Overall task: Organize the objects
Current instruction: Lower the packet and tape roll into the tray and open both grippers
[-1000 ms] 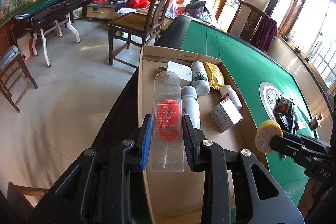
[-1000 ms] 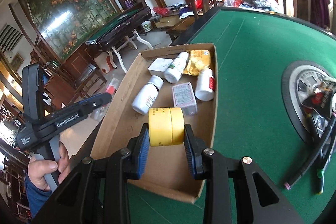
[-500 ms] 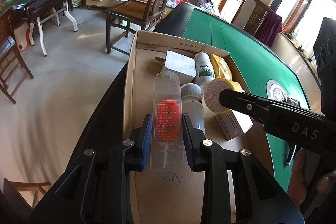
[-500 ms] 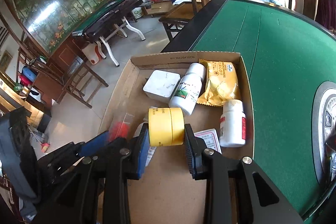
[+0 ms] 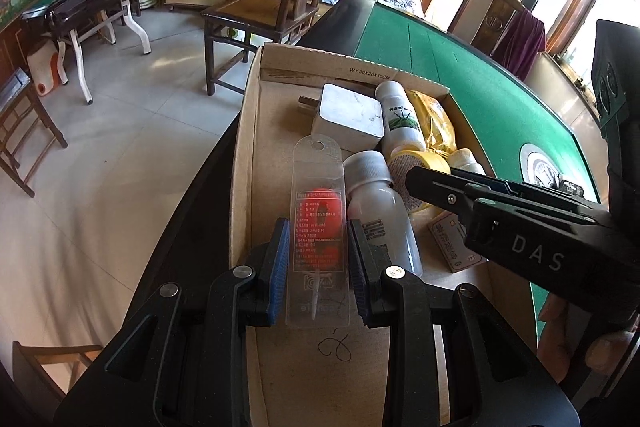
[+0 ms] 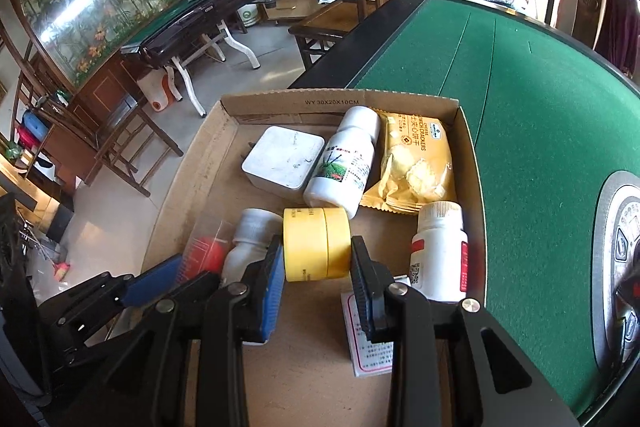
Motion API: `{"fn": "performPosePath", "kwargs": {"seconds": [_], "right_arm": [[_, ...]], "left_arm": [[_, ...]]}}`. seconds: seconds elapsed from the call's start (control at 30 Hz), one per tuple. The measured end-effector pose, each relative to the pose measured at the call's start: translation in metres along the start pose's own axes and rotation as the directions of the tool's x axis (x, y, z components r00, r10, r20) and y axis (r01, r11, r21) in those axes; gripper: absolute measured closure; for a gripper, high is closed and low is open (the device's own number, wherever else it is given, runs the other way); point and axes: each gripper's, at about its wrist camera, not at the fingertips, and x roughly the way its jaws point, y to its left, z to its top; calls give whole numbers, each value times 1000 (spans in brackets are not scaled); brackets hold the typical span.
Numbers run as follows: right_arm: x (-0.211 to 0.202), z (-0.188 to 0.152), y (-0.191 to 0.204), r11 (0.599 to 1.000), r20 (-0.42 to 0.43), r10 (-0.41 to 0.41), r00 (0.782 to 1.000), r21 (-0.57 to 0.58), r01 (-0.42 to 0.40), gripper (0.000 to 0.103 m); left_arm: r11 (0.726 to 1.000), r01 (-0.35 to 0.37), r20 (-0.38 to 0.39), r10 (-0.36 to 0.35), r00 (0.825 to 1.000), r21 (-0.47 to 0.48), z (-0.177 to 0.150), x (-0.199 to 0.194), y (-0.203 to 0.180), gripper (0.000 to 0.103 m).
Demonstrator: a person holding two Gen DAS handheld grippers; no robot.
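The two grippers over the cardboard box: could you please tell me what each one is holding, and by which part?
The left gripper clamps a clear blister pack by its lower side edges. The right gripper pinches a yellow tape roll across its two flat faces.

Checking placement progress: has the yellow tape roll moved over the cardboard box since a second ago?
Yes. The yellow tape roll, held by the right gripper, moved from the cardboard box's near edge inward, toward the white bottle.

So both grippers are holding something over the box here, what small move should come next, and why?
Probably lower the right gripper a little and open it, so the yellow tape roll drops into the cardboard box. The roll hangs above bare cardboard between two white bottles. The left gripper, clamped on a clear packet, sits close beside it, so releasing one at a time seems safer.
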Motion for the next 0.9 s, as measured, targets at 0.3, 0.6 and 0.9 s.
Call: {"fn": "performPosePath", "kwargs": {"seconds": [0.3, 0.6, 0.9], "right_arm": [[-3, 2, 1, 1000, -1, -3, 1000, -18, 3, 71], [-21, -7, -1, 1000, 30, 29, 999, -13, -28, 71], [-65, -35, -19, 995, 65, 101, 993, 10, -101, 71]], "left_arm": [[1000, 18, -8, -18, 1000, -11, 0, 3, 2, 75], [996, 65, 11, -65, 998, -59, -1, -11, 5, 56], [998, 50, 34, -49, 998, -35, -9, -34, -9, 56]]}}
